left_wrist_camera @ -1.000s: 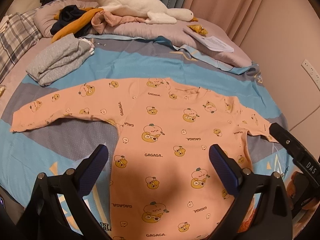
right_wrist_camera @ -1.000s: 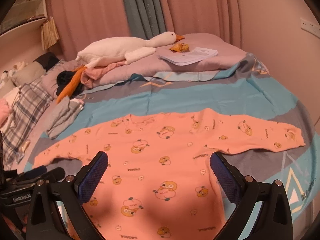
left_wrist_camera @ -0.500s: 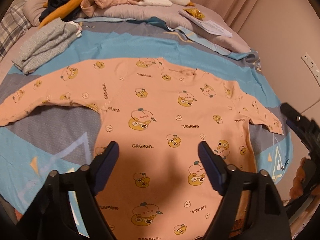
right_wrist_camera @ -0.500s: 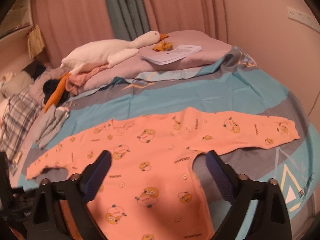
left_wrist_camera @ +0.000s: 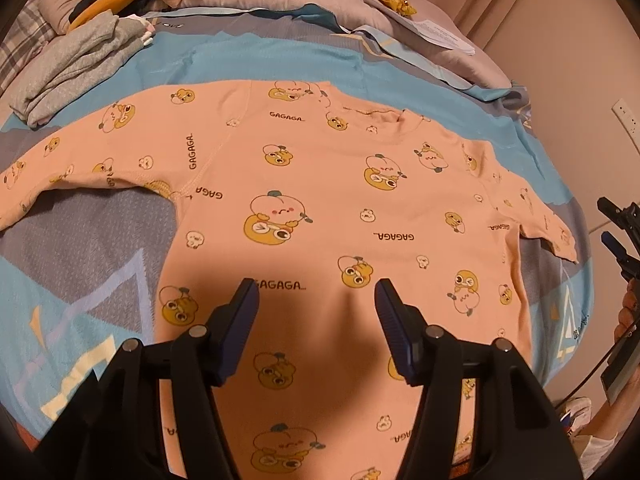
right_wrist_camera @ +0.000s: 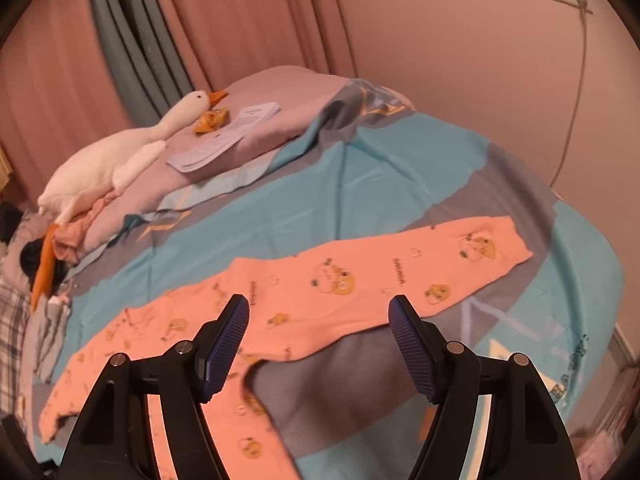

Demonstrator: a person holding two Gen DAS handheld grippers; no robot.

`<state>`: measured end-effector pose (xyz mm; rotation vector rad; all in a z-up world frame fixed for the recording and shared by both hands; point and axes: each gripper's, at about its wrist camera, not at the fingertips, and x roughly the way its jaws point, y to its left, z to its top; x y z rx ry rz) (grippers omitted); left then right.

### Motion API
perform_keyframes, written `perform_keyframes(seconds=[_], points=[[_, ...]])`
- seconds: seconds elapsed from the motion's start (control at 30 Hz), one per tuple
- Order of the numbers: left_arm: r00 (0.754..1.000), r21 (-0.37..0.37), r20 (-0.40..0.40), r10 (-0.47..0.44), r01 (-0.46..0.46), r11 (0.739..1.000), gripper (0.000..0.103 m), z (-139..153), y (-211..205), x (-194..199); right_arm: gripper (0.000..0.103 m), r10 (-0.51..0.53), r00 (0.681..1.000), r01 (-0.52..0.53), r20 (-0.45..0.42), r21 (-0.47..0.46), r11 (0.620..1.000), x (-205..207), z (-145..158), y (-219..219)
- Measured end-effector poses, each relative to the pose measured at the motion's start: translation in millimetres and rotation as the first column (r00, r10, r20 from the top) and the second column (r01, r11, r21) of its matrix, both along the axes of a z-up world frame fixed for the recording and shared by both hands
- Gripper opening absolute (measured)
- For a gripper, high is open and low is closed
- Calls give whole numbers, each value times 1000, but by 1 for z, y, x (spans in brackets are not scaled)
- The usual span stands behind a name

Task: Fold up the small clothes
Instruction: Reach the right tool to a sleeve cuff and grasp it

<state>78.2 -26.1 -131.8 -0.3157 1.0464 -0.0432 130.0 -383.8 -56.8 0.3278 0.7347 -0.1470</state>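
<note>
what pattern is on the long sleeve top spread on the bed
Peach-orange top printed with cartoon duck-like figures and the word GAGAGA; clearest in the left wrist view.

The left gripper (left_wrist_camera: 316,300) points steeply down, jaws closing with nothing clamped between them. The right gripper (right_wrist_camera: 318,322) tilts down toward 12 o'clock, jaws likewise closing, gripping nothing.

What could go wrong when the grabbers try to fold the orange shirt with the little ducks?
The left gripper is closing above the flat shirt, with nothing between its fingers yet; it might also pinch the blue bedsheet underneath. The right gripper, closing too, aims near the armpit, so the long sleeve could drag and wrinkle.
</note>
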Motion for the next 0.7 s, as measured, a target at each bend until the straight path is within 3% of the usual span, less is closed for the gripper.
perform_keyframes(seconds=[0.4, 0.7], points=[[1000, 44, -25, -13, 14, 999, 54, -7, -14, 12, 74, -135, 986, 140, -99, 52, 989, 25, -38, -70], [1000, 90, 3, 16, -16, 996, 54, 6, -15, 13, 74, -300, 931, 319, -205, 64, 946, 41, -72, -145]])
